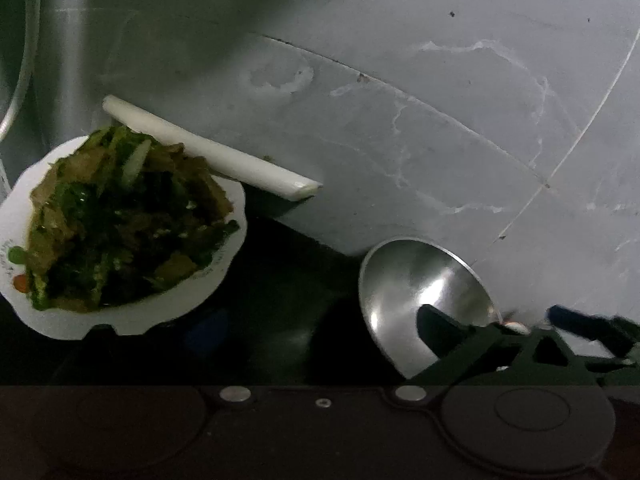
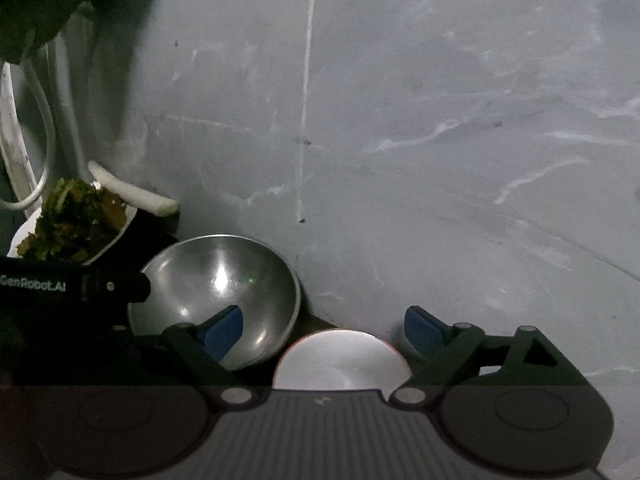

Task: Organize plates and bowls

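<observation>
left tool: in the right wrist view it came in from the left edge as a dark bar with white lettering, tip at the metal bowl's left rim. In its own view the fingers were lost in dark at the bottom; could not tell whether clenched or released.
right tool: released, jaws wide apart. Left blue pad sat inside the metal bowl, right pad out over the grey surface.
metal bowl: empty, shiny, tilted; lower centre-left of the right wrist view, lower right of the left wrist view.
white plate: bottom centre of the right wrist view, between the right tool's fingers, just beside the metal bowl; only its top arc showed.
food dish: white scalloped dish heaped with green and brown food, left side of the left wrist view.
white stick: lay diagonally behind the food dish, touching its upper rim.
wall: grey, scratched, white streaks; filled the upper part of both views.
cable: white loop, upper left of the right wrist view.
</observation>
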The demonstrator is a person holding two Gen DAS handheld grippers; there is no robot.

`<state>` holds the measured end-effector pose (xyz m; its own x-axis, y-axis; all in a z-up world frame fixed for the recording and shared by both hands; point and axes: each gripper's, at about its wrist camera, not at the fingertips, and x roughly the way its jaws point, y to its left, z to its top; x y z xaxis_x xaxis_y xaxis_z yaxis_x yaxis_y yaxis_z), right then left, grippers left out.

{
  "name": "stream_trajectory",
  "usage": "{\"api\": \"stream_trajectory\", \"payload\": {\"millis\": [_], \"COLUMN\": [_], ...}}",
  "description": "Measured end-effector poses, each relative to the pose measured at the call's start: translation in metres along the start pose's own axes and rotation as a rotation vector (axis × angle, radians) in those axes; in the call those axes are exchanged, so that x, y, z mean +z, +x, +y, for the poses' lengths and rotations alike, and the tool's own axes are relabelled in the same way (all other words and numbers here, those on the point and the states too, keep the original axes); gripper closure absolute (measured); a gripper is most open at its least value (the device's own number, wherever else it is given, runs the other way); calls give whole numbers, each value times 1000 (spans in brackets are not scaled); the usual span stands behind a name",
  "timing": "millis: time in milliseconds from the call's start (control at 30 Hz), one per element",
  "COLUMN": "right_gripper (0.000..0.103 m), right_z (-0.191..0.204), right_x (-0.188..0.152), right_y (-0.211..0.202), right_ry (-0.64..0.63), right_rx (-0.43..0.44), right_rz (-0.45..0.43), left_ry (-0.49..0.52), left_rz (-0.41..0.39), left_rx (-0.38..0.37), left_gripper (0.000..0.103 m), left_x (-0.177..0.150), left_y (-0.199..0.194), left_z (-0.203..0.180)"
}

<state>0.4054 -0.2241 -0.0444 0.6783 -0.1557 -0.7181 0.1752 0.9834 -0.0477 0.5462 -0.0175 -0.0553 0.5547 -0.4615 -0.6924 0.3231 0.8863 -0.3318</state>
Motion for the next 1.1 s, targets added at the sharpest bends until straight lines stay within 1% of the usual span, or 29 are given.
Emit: {"api": "stream_trajectory", "payload": {"millis": [33, 100, 133, 233, 267, 300, 333, 367, 400, 433, 467, 500, 533, 567, 600, 633, 700, 767, 833, 933, 1100], "right_gripper": [17, 23, 24, 29, 36, 44, 48, 51, 54, 56, 63, 66, 68, 72, 78, 79, 82, 88, 89, 89, 89], "right_z": [2, 5, 7, 12, 13, 15, 15, 15, 16, 17, 17, 18, 19, 19, 20, 22, 25, 26, 26, 27, 20], "right_x": [0, 1, 1, 2, 2, 3, 3, 3, 3, 3, 4, 4, 5, 5, 6, 6, 5, 5, 4, 1, -4], "right_y": [4, 10, 13, 16, 18, 20, 21, 21, 23, 25, 25, 25, 26, 26, 27, 28, 27, 25, 20, 1, -46], "right_ry": [-5, -14, -19, -36, -39, -42, -43, -44, -46, -48, -49, -51, -54, -57, -60, -63, -65, -57, -44, -45, -2], "right_rx": [1, 1, 0, 1, 5, 9, 12, 15, 19, 25, 28, 32, 38, 48, 56, 64, 60, 61, 75, 80, 99], "right_rz": [11, 25, 31, 36, 36, 40, 44, 48, 50, 51, 53, 54, 56, 58, 61, 65, 62, 61, 59, 18, -48], "left_ry": [-3, 2, 0, -25, -31, -39, -46, -56, -66, -78, -89, -98, -105, -109, -106, -129, -131, -146, -141, -137, -126], "left_rz": [1, 1, 4, 16, 22, 28, 34, 44, 51, 57, 62, 65, 68, 68, 67, 119, 126, 134, 120, 103, 82], "left_rx": [-5, -26, -40, -63, -70, -79, -87, -97, -105, -108, -108, -111, -122, -134, -140, -112, -101, -97, -97, -101, -135], "left_gripper": [8, 13, 15, 24, 32, 40, 46, 57, 64, 65, 69, 74, 75, 81, 83, 83, 85, 86, 87, 88, 88], "left_x": [0, 0, -1, 0, 0, 0, 0, 0, 1, 1, 1, 1, 0, 0, 0, 0, 1, 2, 3, 4, 3], "left_y": [0, 1, 2, 6, 7, 9, 10, 12, 14, 15, 17, 18, 18, 18, 17, 15, 12, 7, -4, -22, -68], "left_z": [-1, -3, -3, -3, -4, -3, -3, -2, -1, 1, 2, 3, 4, 5, 5, 4, 4, 4, 3, -2, -23]}}
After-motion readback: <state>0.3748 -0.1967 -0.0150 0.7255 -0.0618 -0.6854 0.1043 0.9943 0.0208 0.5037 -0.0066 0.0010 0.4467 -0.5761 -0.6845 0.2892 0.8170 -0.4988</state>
